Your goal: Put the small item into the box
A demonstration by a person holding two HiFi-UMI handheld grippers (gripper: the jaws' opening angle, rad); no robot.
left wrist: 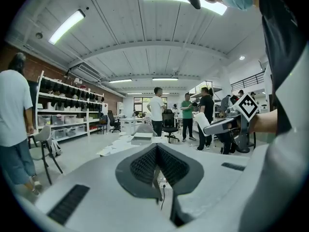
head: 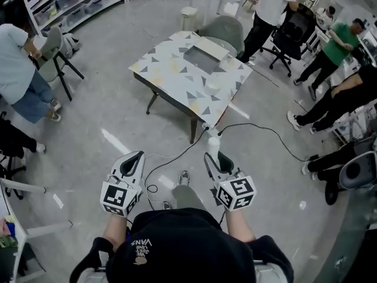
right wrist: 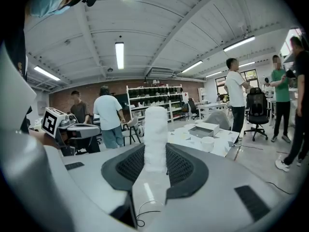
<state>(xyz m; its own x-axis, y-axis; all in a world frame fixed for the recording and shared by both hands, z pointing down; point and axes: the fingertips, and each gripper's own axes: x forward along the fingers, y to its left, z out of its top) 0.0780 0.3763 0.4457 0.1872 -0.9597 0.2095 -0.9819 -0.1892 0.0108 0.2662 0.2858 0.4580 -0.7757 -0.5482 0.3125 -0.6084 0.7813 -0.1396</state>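
My right gripper (right wrist: 155,164) is shut on a small white fuzzy roll (right wrist: 155,138) that stands upright between its pads. In the head view the roll (head: 212,141) sticks out ahead of the right gripper (head: 210,156), over the floor short of the table. The open grey box (head: 203,58) sits on the patterned table (head: 177,81); it also shows as a box (right wrist: 204,128) far ahead in the right gripper view. My left gripper (left wrist: 157,148) has its jaws together with nothing between them. It hangs beside the right one as the left gripper (head: 137,157).
A white cup (right wrist: 207,143) stands on the table near the box. A black cable (head: 259,128) runs across the floor by the table leg. Several people and office chairs (head: 291,37) stand around, and shelving (head: 70,5) lines the far wall.
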